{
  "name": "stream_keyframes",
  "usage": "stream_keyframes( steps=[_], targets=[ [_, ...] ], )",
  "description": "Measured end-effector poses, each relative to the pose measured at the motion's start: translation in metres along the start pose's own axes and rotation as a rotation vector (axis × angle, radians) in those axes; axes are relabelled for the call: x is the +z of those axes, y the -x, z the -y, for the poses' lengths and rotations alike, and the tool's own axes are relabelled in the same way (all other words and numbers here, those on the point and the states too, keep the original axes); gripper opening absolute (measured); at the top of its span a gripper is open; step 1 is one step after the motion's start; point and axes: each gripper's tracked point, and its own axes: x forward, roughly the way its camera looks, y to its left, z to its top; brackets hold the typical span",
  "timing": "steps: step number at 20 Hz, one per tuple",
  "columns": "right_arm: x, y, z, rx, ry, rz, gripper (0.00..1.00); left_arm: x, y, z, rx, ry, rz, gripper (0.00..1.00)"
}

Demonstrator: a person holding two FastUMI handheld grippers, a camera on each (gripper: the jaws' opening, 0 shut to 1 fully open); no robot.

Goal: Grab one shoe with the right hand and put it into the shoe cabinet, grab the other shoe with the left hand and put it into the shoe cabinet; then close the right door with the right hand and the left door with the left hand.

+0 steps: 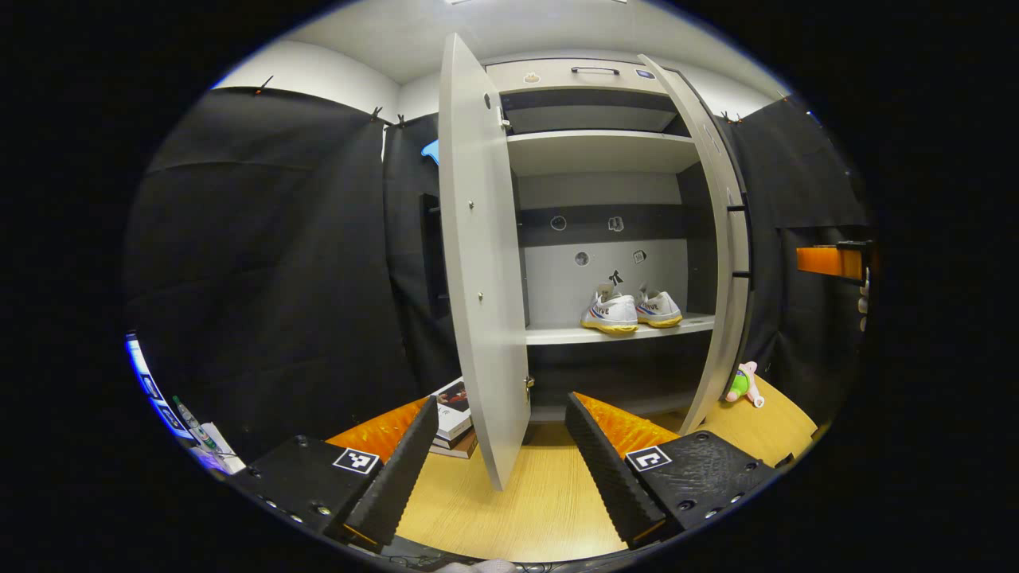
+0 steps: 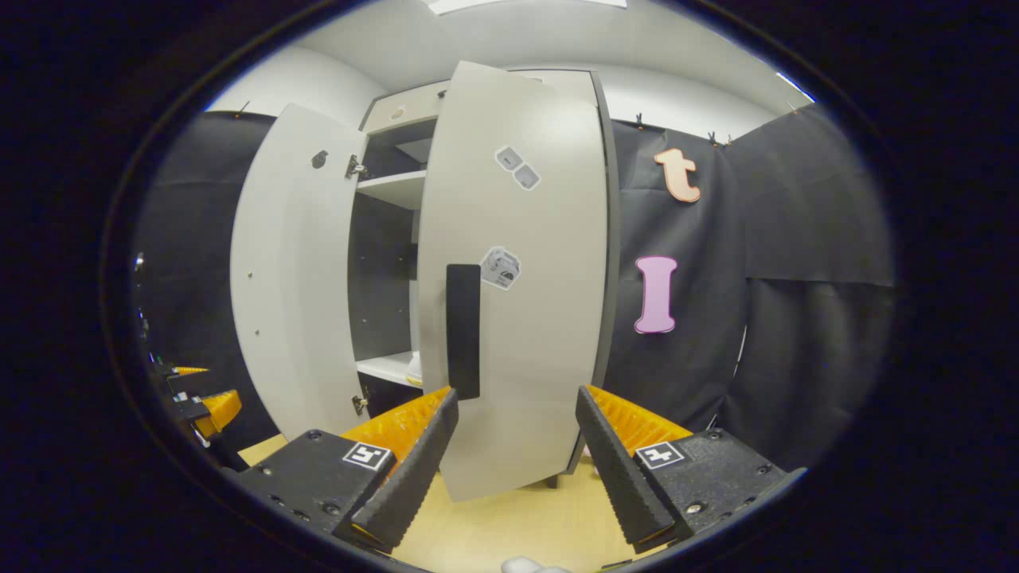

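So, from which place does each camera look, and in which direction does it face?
Left gripper view: rides on the left gripper, facing into the open cabinet at two shoes on a shelf; its own open fingers show below.
Right gripper view: rides on the right gripper, facing the outer face of the right door, partly swung; its fingers are open.
Shared: cabinet, both doors, wooden floor.

Shoe cabinet (image 1: pixel 597 151): smooth matt panels, look like laminated board; left door (image 1: pixel 478 263) and right door (image 2: pixel 525 302) same finish. Matt dark strip handle (image 2: pixel 463 330) on right door. Small metal hinge (image 1: pixel 503 121) inside cabinet top. Shoes (image 1: pixel 629 309) on cabinet shelf: white cloth-like uppers, rubbery soles. Floor (image 1: pixel 541 493) below cabinet: smooth light wood grain. Wall beside cabinet: matt black cloth (image 1: pixel 271 263), wrinkled.
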Motion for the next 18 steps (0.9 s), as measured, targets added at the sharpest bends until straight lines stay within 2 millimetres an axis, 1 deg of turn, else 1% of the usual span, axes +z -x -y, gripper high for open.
stream_keyframes(
  steps=[3, 4, 5, 7, 8, 9, 10, 12, 13, 14, 15, 17, 18],
  targets=[
    [-0.007, 0.010, -0.011, 0.000, -0.010, -0.017, 0.94, 0.005, -0.006, -0.021, 0.013, -0.004, 0.016, 0.96],
    [-0.009, 0.014, -0.015, -0.001, -0.014, -0.023, 0.97, 0.008, -0.009, -0.029, 0.019, -0.002, 0.020, 0.96],
    [-0.011, 0.018, -0.019, -0.002, -0.016, -0.025, 0.94, 0.013, -0.015, -0.040, 0.033, -0.004, 0.031, 0.96],
    [-0.016, 0.029, -0.027, -0.005, -0.014, -0.032, 0.94, 0.022, -0.026, -0.061, 0.058, -0.007, 0.050, 0.96],
    [-0.021, 0.034, -0.032, -0.005, -0.013, -0.041, 0.97, 0.029, -0.033, -0.072, 0.073, -0.010, 0.062, 0.96],
    [-0.026, 0.039, -0.035, -0.006, -0.014, -0.049, 0.97, 0.038, -0.040, -0.085, 0.091, -0.015, 0.080, 0.96],
    [-0.030, 0.044, -0.038, -0.009, -0.019, -0.057, 0.97, 0.046, -0.047, -0.094, 0.106, -0.017, 0.099, 0.96],
    [-0.039, 0.053, -0.040, -0.019, -0.034, -0.077, 0.97, 0.059, -0.064, -0.113, 0.137, -0.014, 0.123, 0.96],
    [-0.042, 0.057, -0.041, -0.024, -0.042, -0.085, 0.95, 0.065, -0.071, -0.120, 0.147, -0.011, 0.135, 0.96],
    [-0.045, 0.061, -0.040, -0.033, -0.046, -0.090, 0.97, 0.069, -0.078, -0.127, 0.161, -0.014, 0.138, 0.96],
    [-0.047, 0.064, -0.039, -0.042, -0.049, -0.094, 0.94, 0.074, -0.086, -0.136, 0.174, -0.019, 0.145, 0.96],
    [-0.049, 0.072, -0.038, -0.057, -0.057, -0.098, 0.94, 0.081, -0.097, -0.140, 0.168, -0.011, 0.155, 0.96],
    [-0.050, 0.075, -0.037, -0.065, -0.062, -0.098, 0.94, 0.084, -0.102, -0.138, 0.158, -0.013, 0.158, 0.96]
  ],
)
